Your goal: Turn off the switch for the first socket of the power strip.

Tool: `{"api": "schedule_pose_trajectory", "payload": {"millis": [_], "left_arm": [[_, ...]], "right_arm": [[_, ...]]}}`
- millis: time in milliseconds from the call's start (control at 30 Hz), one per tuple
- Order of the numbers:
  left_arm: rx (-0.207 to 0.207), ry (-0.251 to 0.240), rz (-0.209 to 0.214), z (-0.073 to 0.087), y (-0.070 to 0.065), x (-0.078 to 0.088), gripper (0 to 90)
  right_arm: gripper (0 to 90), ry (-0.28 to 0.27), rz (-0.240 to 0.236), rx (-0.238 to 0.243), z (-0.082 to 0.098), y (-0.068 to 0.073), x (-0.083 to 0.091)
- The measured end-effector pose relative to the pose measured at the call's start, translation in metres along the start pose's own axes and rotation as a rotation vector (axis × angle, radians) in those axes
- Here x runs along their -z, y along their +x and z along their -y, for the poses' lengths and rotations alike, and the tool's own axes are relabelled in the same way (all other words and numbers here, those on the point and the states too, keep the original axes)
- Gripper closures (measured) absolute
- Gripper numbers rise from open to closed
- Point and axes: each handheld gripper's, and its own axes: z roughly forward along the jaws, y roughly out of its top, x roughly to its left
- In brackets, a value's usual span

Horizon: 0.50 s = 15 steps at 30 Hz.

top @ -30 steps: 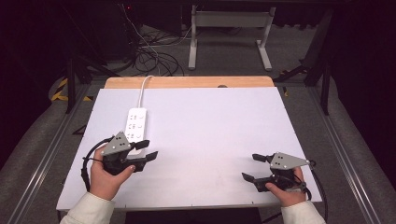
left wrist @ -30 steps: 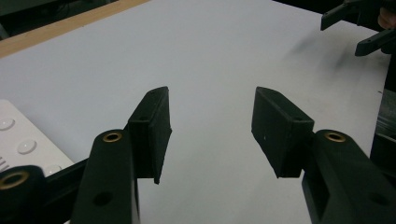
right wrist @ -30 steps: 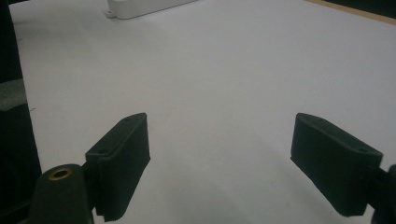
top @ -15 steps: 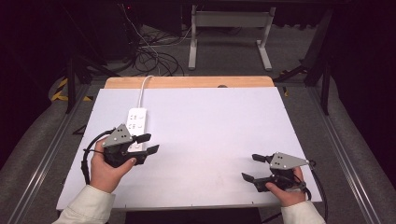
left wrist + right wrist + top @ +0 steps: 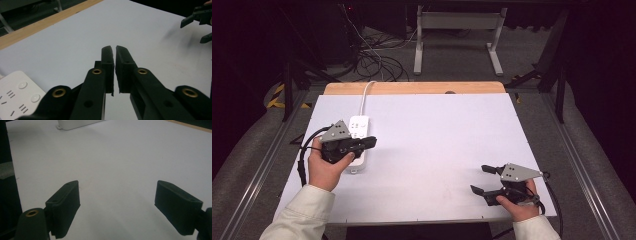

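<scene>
My left gripper (image 5: 371,142) hovers over the white power strip (image 5: 357,131) at the table's left. Its jaws have just been closing and now stand shut with nothing between them, as the left gripper view (image 5: 114,51) shows; the strip (image 5: 15,96) lies at that view's lower left. My right gripper (image 5: 482,179) rests near the front right edge of the white table (image 5: 437,135), open and empty. In the right gripper view (image 5: 116,202) its pads stand wide apart over bare tabletop, with the strip (image 5: 75,123) far off at the top.
The strip's white cable (image 5: 364,92) runs off the back edge over a wooden strip (image 5: 412,88). Behind the table are a metal stand (image 5: 457,35) and tangled cables (image 5: 372,65) on the floor. Metal rails (image 5: 579,160) flank the table.
My left hand has moved away from me and up, over the power strip, and its jaws have gone from open to shut. The right hand has stayed still.
</scene>
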Motion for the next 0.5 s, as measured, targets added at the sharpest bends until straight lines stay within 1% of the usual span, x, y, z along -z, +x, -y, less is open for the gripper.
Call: {"api": "schedule_pose_trajectory", "payload": {"millis": [33,67,200,333,367,400,433,467,500], "left_arm": [[-0.001,-0.002,-0.006,-0.001,0.002,-0.001,89.8],[0.009,0.0,-0.005,-0.001,0.004,-0.002,89.9],[0.01,0.016,-0.03,-0.003,0.013,-0.006,90.0],[0.041,0.025,-0.054,-0.003,0.023,-0.01,90.0],[0.039,0.032,-0.065,-0.002,0.026,-0.011,90.0],[0.051,0.033,-0.069,-0.002,0.028,-0.013,90.0],[0.051,0.036,-0.081,-0.001,0.031,-0.014,90.0],[0.067,0.035,-0.078,0.0,0.033,-0.016,90.0],[0.068,0.036,-0.088,0.0,0.036,-0.017,90.0]], "right_arm": [[20.7,0.0,0.001,0.001,0.0,0.0,0.0],[20.7,0.0,0.001,0.001,0.0,0.0,0.0],[20.6,0.001,0.0,0.001,0.0,0.0,0.0],[20.6,0.002,-0.001,0.001,0.0,0.0,0.0],[20.6,0.002,-0.001,0.001,0.0,0.0,0.0],[20.6,0.002,-0.001,0.0,0.0,0.0,0.0],[20.6,0.002,-0.001,0.0,0.0,0.0,0.0],[20.6,0.003,-0.002,0.002,0.0,0.0,0.0],[20.6,0.003,-0.002,0.002,0.0,0.0,0.0]]}}
